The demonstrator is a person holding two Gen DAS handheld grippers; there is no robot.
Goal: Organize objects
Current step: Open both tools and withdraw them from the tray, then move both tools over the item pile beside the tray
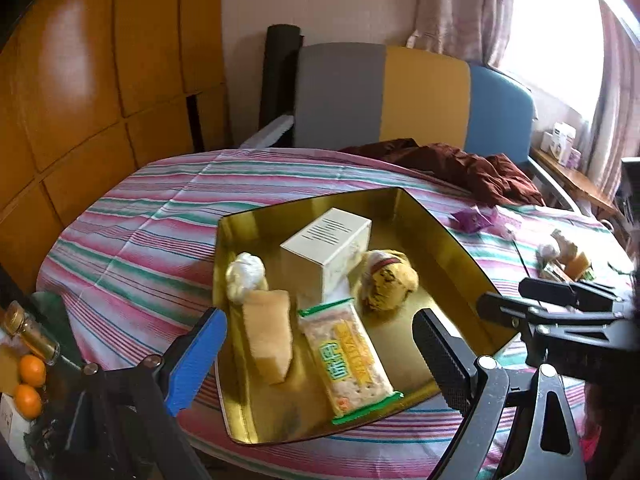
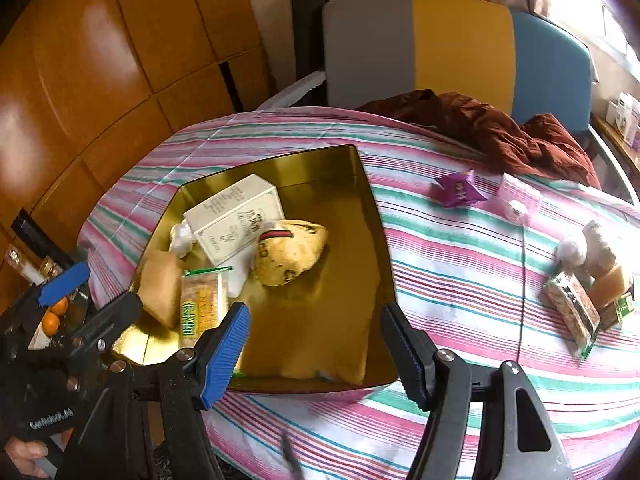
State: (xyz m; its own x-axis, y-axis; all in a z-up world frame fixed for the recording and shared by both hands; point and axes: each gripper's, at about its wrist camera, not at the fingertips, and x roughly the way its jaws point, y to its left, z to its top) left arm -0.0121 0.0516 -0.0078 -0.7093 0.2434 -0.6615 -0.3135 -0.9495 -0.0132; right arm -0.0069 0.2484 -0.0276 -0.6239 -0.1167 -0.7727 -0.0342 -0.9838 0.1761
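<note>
Gold tray (image 1: 440, 216) holds cracker packet (image 1: 352, 360) and white box (image 1: 324, 248) — both tongs (image 1: 320, 348) (image 2: 316, 344) released, empty.

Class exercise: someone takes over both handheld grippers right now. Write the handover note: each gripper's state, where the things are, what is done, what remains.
Left gripper: open, empty, over the gold tray.
Right gripper: open, empty, at the tray's near edge.
Done, in the tray: white box, cracker packet, patterned pouch, tan block, white ball.
Left, on the striped cloth: purple wrapper, pink packet, and a snack pile at the right.
</note>
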